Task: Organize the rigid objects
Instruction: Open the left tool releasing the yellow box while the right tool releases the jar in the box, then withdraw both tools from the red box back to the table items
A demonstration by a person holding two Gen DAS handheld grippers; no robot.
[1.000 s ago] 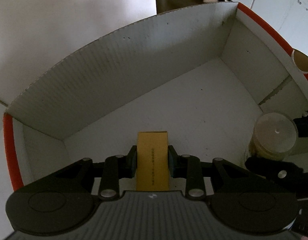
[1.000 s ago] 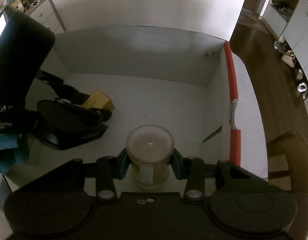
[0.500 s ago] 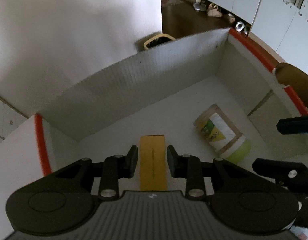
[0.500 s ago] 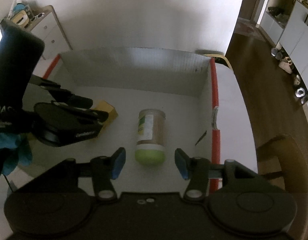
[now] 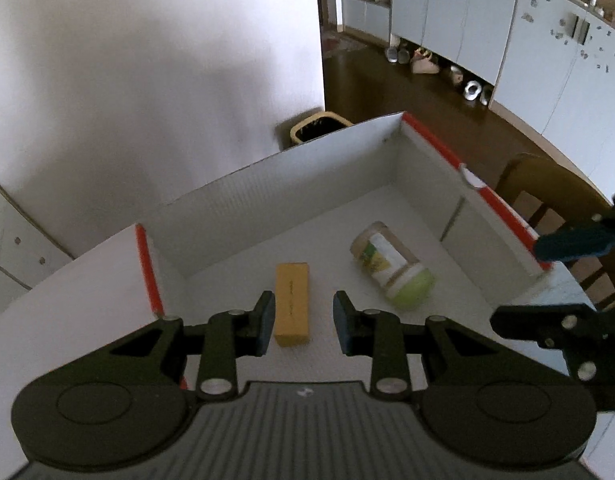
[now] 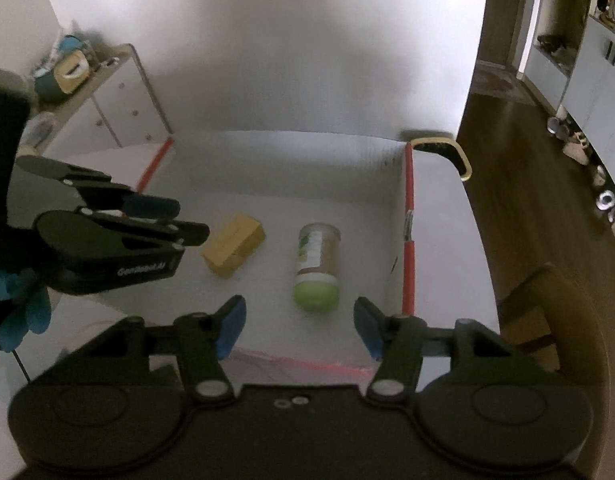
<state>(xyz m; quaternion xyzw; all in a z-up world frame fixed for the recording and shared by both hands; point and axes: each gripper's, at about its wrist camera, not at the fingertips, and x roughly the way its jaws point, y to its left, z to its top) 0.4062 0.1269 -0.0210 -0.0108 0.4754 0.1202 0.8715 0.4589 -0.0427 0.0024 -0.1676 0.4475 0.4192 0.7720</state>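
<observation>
Both items already lie inside the white cardboard box with red-taped edges (image 5: 427, 136): a yellow rectangular block (image 5: 292, 304) and, well apart, a toppled green-lidded glass jar (image 6: 317, 265). Left gripper (image 5: 303, 322) and right gripper (image 6: 299, 326) hang above with jaws released, the right's having just been opening. Further items, if any, are out of view.

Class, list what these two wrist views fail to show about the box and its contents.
- Jar label text: too small and blurred, both views.
- Print on the yellow block: too small to read, left wrist view.
- White box near wall: hidden behind the gripper bodies, both views.
- Wooden chair: cut off by the edge, right wrist view.
</observation>
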